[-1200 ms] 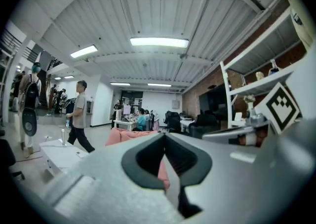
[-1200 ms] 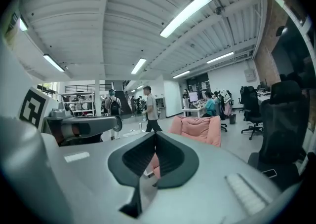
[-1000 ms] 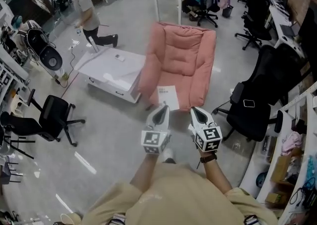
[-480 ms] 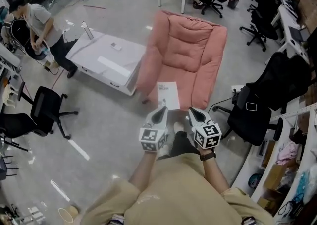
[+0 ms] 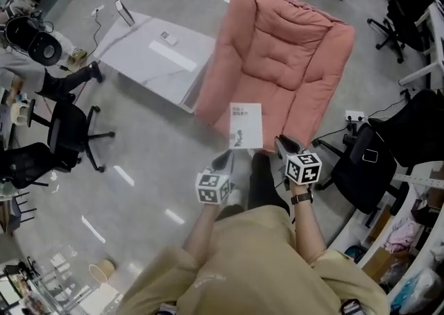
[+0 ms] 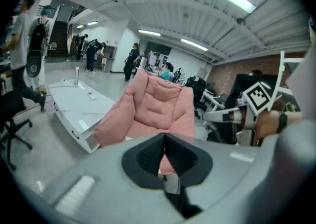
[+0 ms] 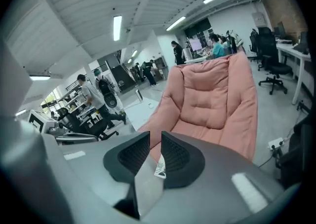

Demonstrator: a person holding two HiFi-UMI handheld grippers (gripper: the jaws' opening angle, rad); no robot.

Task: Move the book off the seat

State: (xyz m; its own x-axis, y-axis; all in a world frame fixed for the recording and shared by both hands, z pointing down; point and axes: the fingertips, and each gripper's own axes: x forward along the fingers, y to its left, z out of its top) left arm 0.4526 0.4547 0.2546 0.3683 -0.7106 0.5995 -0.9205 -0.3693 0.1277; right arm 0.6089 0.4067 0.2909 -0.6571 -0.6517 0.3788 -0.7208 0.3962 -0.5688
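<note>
A white book (image 5: pixel 246 125) lies flat on the front of the seat of a pink armchair (image 5: pixel 298 43). My left gripper (image 5: pixel 225 159) hovers just short of the book's near left corner, its jaws shut and empty (image 6: pixel 164 141). My right gripper (image 5: pixel 282 144) is held at the seat's front edge, right of the book. Its jaws (image 7: pixel 155 144) are opening, a narrow gap between them with nothing in it. Through that gap the book (image 7: pixel 160 168) shows on the armchair (image 7: pixel 212 94) beyond. The left gripper view also takes in the armchair (image 6: pixel 153 109).
A low white table (image 5: pixel 156 57) stands left of the armchair. Black office chairs sit at the left (image 5: pixel 69 133) and at the right (image 5: pixel 368 161). A person (image 5: pixel 41 78) bends at the far left. A power strip (image 5: pixel 354 116) lies on the floor right of the armchair.
I have come closer to the armchair, and both grippers now sit at the seat's front edge near the book. The right jaws have parted slightly. The person at the left moved away leftward.
</note>
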